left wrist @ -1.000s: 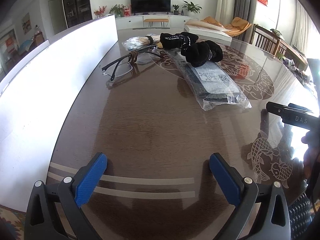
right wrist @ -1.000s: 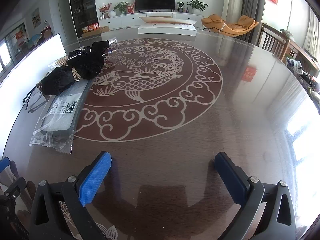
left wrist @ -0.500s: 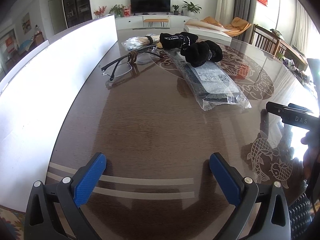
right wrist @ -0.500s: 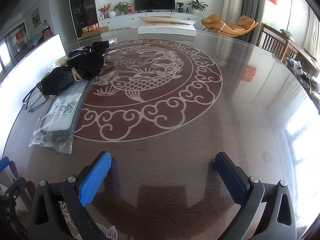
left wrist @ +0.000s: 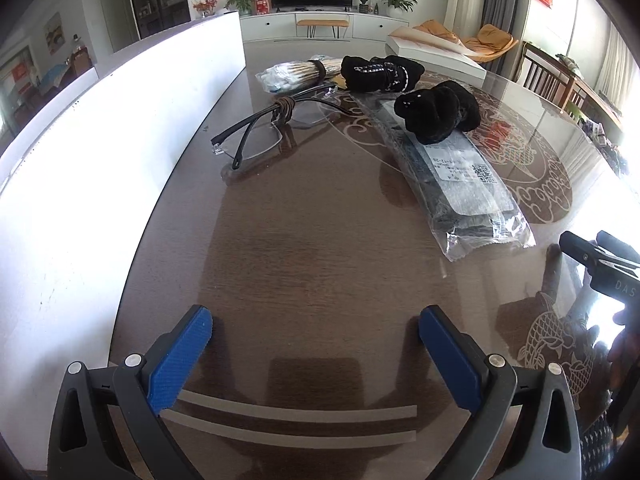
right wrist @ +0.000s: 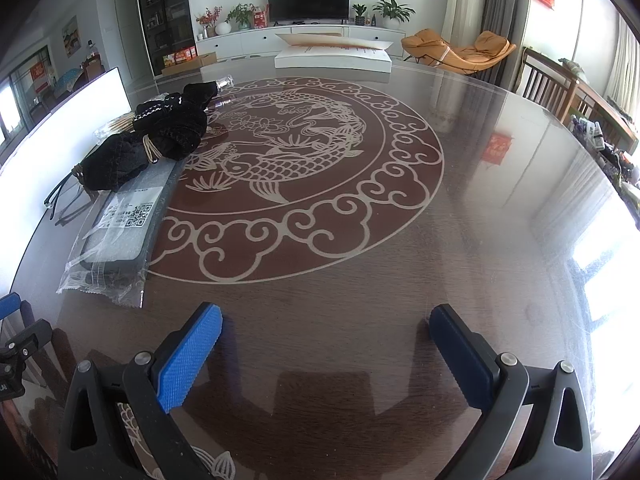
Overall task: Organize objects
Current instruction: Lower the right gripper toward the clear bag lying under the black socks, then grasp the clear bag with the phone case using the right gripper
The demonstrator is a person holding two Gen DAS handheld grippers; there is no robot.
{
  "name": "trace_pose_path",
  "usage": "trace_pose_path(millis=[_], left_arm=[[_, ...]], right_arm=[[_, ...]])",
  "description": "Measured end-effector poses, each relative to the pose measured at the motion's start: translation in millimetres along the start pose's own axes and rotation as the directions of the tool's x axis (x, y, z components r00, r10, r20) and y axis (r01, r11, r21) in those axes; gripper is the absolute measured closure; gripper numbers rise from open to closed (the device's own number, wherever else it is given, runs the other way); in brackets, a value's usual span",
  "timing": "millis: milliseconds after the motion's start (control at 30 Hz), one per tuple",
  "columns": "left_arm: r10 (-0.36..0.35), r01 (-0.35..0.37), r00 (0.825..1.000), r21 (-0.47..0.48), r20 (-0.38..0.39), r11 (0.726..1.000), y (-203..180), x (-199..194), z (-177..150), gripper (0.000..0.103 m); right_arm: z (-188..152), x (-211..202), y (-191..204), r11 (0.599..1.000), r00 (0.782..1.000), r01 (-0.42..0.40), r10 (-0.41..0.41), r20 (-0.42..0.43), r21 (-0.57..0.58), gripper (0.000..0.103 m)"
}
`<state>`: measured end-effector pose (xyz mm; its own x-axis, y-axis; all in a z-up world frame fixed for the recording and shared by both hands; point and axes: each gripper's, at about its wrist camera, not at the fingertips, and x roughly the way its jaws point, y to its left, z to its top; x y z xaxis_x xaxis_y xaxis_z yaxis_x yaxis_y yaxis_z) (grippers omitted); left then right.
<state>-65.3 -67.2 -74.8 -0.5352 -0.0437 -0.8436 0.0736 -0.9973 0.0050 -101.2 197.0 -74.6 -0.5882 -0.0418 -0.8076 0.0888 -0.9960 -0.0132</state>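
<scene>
Clear plastic packet (left wrist: 460, 184) with a QR-code label lies on the tabletop (left wrist: 320, 240), a black cloth bundle (left wrist: 436, 110) sitting on its far end; glasses (left wrist: 260, 132) lie nearby. Both left gripper (left wrist: 316, 344) and right gripper (right wrist: 326, 340) hover with fingers spread, holding nothing. "DAS" shows on the right one.

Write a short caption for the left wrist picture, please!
Open left gripper hovers over the table, facing eyeglasses, a bagged item and black pouches.

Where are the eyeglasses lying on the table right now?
In the left wrist view the eyeglasses lie upper left of centre, beside the white board, with the cotton swab bundle just behind them and the plastic-wrapped package to their right.
</scene>
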Motion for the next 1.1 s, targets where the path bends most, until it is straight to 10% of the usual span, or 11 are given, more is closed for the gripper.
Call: trace_pose_path(millis=[467, 700, 1100], left_arm=[[0.020, -0.018, 0.995, -0.023, 0.095, 1.000, 15, 0, -5, 0.000], [0.022, -0.020, 0.994, -0.027, 0.107, 0.999, 15, 0, -7, 0.000], [0.023, -0.020, 0.994, -0.026, 0.110, 0.999, 14, 0, -6, 0.000]], right_arm=[[6, 2, 1, 1.000, 0.999, -0.020, 0.020, -0.048, 0.002, 0.000], [52, 1, 67, 0.970, 0.969, -0.242, 0.242, -0.047, 0.009, 0.000], [81, 52, 151, 0.968, 0.985, -0.156, 0.138, -0.101, -0.196, 0.007]])
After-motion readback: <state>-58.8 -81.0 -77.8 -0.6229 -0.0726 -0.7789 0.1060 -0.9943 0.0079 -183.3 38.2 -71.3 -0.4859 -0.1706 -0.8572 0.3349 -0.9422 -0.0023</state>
